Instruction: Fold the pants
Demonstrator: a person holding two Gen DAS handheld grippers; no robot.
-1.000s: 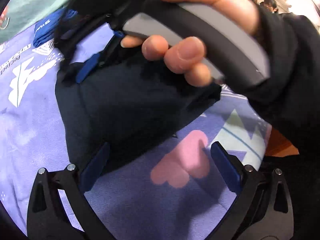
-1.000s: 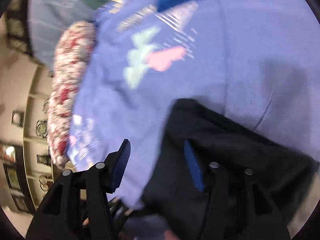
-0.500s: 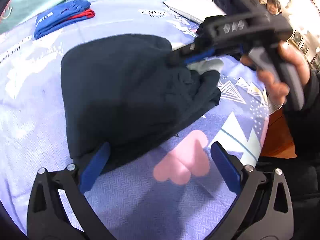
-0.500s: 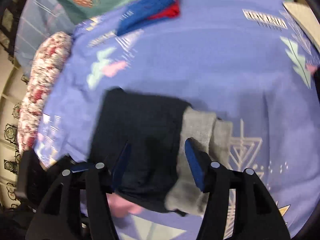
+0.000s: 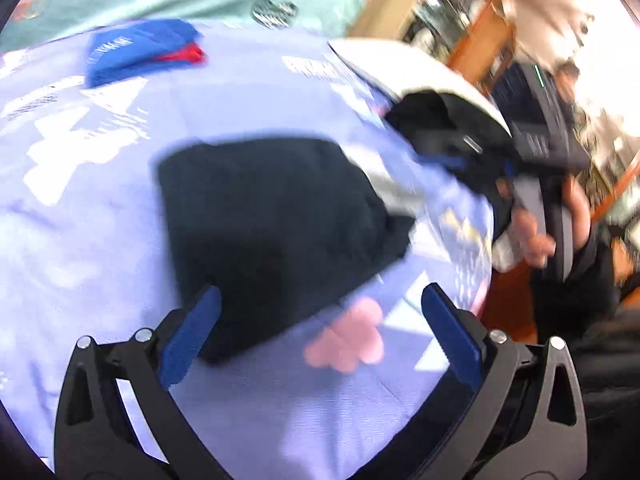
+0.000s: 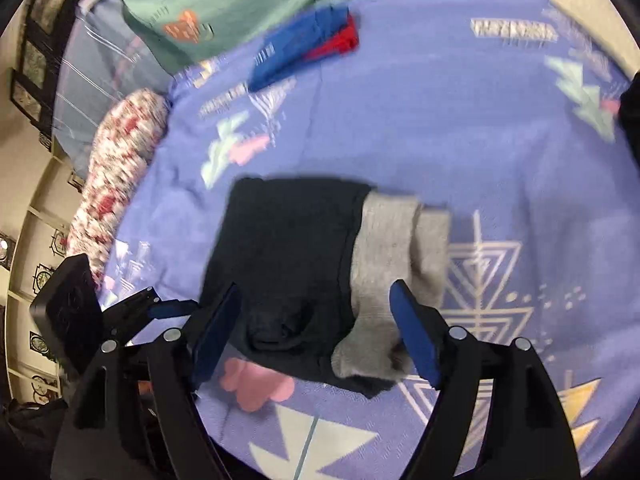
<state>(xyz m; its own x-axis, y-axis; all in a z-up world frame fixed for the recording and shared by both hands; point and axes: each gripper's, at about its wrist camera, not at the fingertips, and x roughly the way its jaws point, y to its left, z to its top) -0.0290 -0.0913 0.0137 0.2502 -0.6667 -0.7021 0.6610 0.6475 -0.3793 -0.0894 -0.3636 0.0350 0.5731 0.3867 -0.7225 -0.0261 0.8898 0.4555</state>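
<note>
Both grippers, my left (image 5: 316, 336) and right (image 6: 316, 332), gape wide and hold nothing; the right's jaws have just been opening. Dark navy fabric pants (image 6: 288, 264) lie folded mid-frame on the lilac patterned bedspread (image 6: 460, 128); folding looks nearly finished.

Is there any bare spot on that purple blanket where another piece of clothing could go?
Yes: the wide strip between the dark folded pants and the blue-and-red folded garment, and the blanket right of the pants. It is crowded near the floral pillow.
</note>
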